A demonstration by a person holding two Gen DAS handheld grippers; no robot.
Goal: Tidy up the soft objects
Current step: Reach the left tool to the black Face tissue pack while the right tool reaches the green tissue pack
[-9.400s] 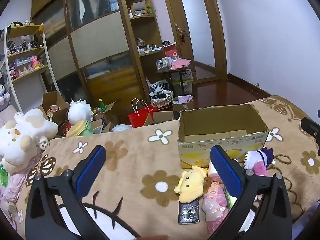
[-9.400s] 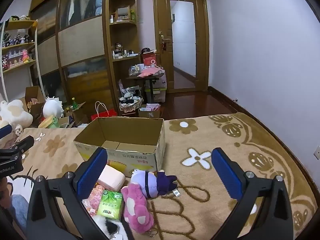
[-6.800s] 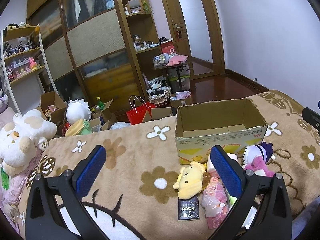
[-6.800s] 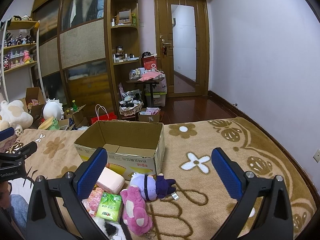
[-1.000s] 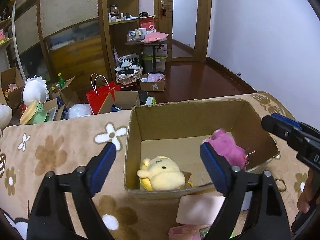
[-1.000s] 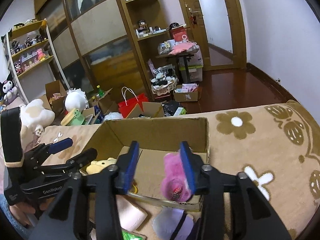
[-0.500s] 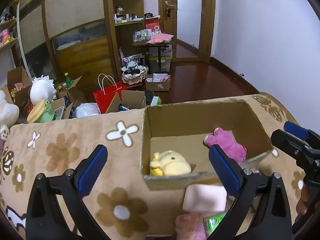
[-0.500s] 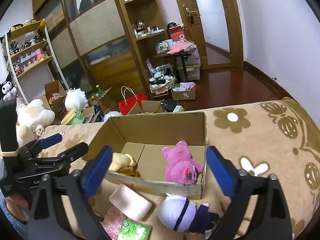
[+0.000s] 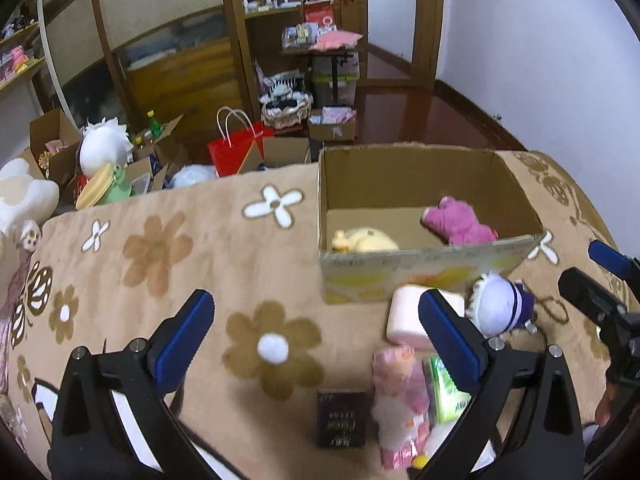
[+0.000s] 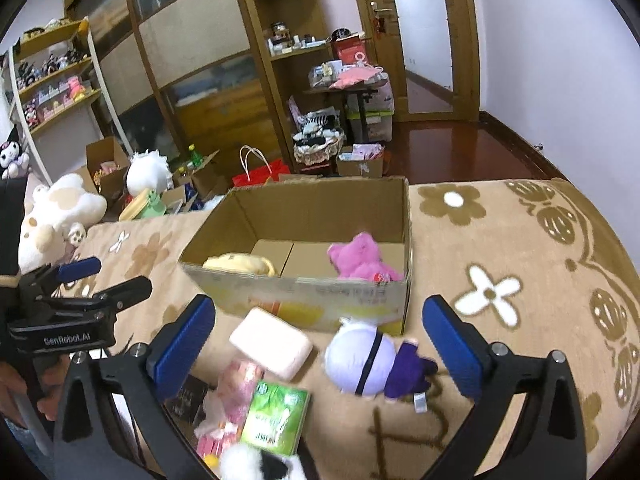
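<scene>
Both the left tongs (image 9: 316,332) and right tongs (image 10: 320,336) gaped wide, holding nothing. The corrugated cardboard box (image 10: 304,304) on the fuzzy flowered blanket (image 9: 160,248) held two plush toys: one yellow (image 10: 240,265), one shaggy pink (image 10: 360,260). Just before it lay a round white-and-purple plush (image 10: 368,360) and a smooth pale rectangular pack (image 10: 270,342).

Legible text is limited to one marking: "GenRobot.AI", in white letters on the black body of the left gripper (image 10: 80,280), as seen in the right wrist view. The green tissue pack (image 10: 276,420) carries printed characters, too blurred to read. Print on the front wall of the cardboard box (image 10: 304,296) and on the dark packet (image 9: 341,420) is likewise unreadable.
</scene>
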